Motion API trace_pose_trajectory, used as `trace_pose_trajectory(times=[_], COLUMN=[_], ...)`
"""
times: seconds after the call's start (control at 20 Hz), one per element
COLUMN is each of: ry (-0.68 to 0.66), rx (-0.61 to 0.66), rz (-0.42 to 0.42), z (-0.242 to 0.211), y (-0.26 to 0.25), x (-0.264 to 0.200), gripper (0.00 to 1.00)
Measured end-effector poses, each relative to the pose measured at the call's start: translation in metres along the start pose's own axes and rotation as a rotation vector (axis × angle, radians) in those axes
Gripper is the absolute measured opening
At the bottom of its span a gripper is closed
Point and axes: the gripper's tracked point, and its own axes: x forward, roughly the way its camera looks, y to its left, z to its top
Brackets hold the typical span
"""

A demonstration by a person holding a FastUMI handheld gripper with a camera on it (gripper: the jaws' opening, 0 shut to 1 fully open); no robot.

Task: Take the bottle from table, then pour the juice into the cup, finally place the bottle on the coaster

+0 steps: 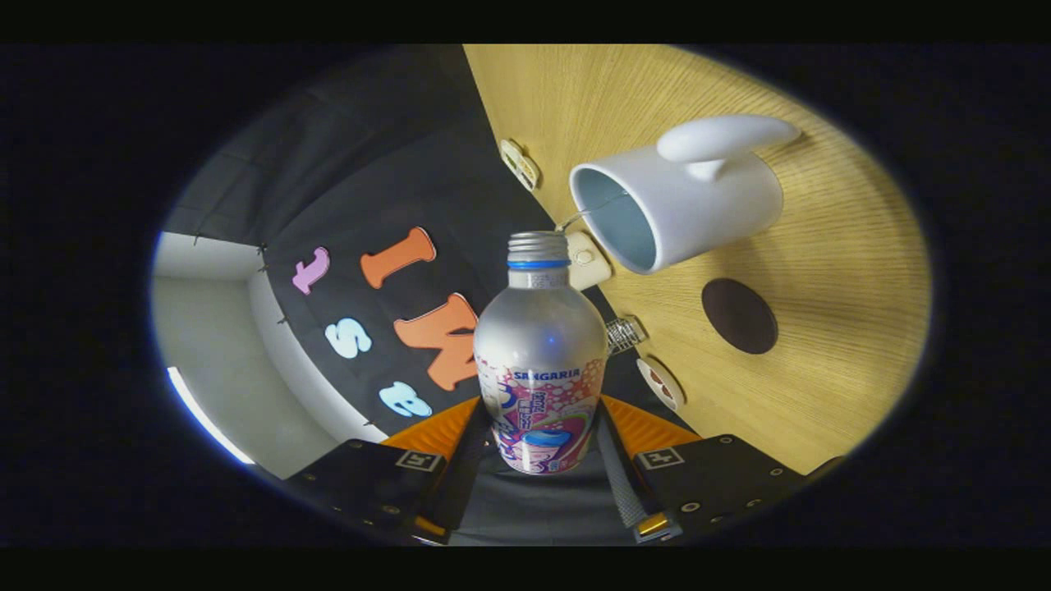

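A silver bottle (539, 361) with a pink and blue label and a threaded open neck sits between my fingers, and my gripper (542, 427) is shut on its lower body. The whole view is rolled, so the bottle is tipped over sideways above the wooden table (837, 271). Its mouth points toward the white cup (677, 205), whose opening lies just beyond the neck. A thin stream runs from the bottle's mouth into the cup. Past the cup on the table lies a dark round coaster (739, 315).
Small items line the table's edge by the booth wall: a pale rectangular piece (519, 164), a cream block (587, 258), a small wire object (626, 334) and a round disc (661, 382). Beyond the cloth wall is a white room wall (213, 328).
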Motion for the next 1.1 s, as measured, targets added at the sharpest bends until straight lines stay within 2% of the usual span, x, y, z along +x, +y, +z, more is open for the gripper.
trace_pose_trajectory(times=[1.1], ry=[0.013], rx=[0.109], rz=[-0.004], z=[-0.005], y=[0.011], x=[-0.008], gripper=[0.71])
